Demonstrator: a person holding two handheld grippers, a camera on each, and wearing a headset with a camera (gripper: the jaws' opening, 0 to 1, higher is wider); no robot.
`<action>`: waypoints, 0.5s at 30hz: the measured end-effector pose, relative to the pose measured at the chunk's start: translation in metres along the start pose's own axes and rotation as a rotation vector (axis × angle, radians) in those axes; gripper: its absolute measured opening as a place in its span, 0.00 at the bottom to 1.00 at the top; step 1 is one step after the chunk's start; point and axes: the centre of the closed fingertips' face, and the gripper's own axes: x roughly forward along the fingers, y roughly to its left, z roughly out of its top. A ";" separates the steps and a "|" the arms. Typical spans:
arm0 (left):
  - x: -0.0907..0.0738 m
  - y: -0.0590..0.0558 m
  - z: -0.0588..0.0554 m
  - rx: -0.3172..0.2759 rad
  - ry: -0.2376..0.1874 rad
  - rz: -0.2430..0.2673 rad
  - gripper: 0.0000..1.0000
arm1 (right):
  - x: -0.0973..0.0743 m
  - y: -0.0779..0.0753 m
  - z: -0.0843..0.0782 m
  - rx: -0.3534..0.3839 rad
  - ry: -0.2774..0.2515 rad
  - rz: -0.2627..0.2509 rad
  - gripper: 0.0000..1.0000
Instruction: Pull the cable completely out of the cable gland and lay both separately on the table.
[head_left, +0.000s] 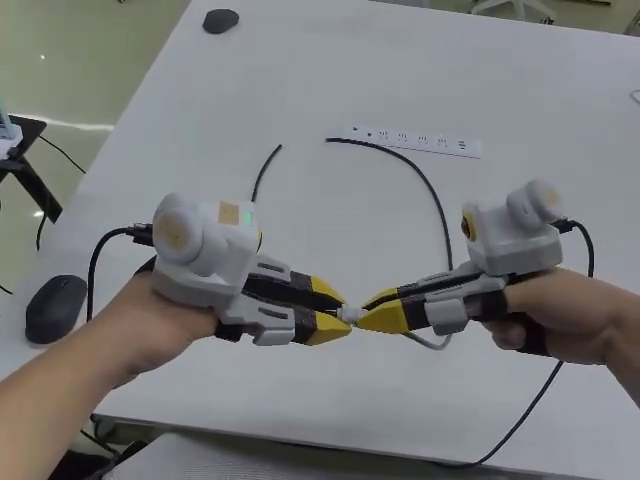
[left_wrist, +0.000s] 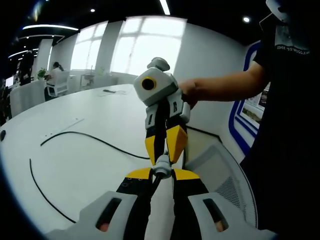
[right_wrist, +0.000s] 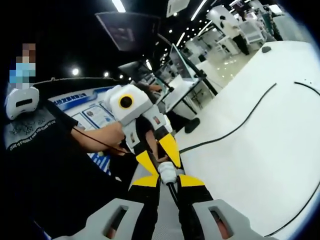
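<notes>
Above the white table (head_left: 330, 80) my two grippers meet tip to tip. A small white-grey cable gland (head_left: 351, 314) sits between the yellow tips. My left gripper (head_left: 340, 320) is shut on the gland (left_wrist: 161, 165). My right gripper (head_left: 368, 308) faces it from the right, shut on the cable right behind the gland (right_wrist: 167, 172). The black cable (head_left: 438, 205) curves away over the table towards the back. In the left gripper view my own jaws (left_wrist: 161, 175) hold the gland and the right gripper (left_wrist: 163, 150) comes down from above. The right gripper view has its own tips (right_wrist: 169, 181) closed around the cable (right_wrist: 173, 191).
A white power strip (head_left: 415, 141) lies at the back. A second short black cable (head_left: 264, 172) lies left of centre. One dark mouse (head_left: 55, 305) rests at the left edge, another (head_left: 220, 19) at the far end. The table's near edge is just below my hands.
</notes>
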 end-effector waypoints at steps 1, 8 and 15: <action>0.000 0.000 0.000 -0.002 0.000 -0.001 0.15 | 0.000 0.001 0.000 -0.029 0.000 -0.007 0.08; 0.000 0.002 0.001 -0.034 -0.003 -0.005 0.15 | -0.001 0.000 0.004 -0.300 0.031 -0.099 0.08; -0.001 0.002 0.003 -0.044 -0.018 -0.015 0.15 | -0.002 0.000 0.003 -0.628 0.099 -0.207 0.07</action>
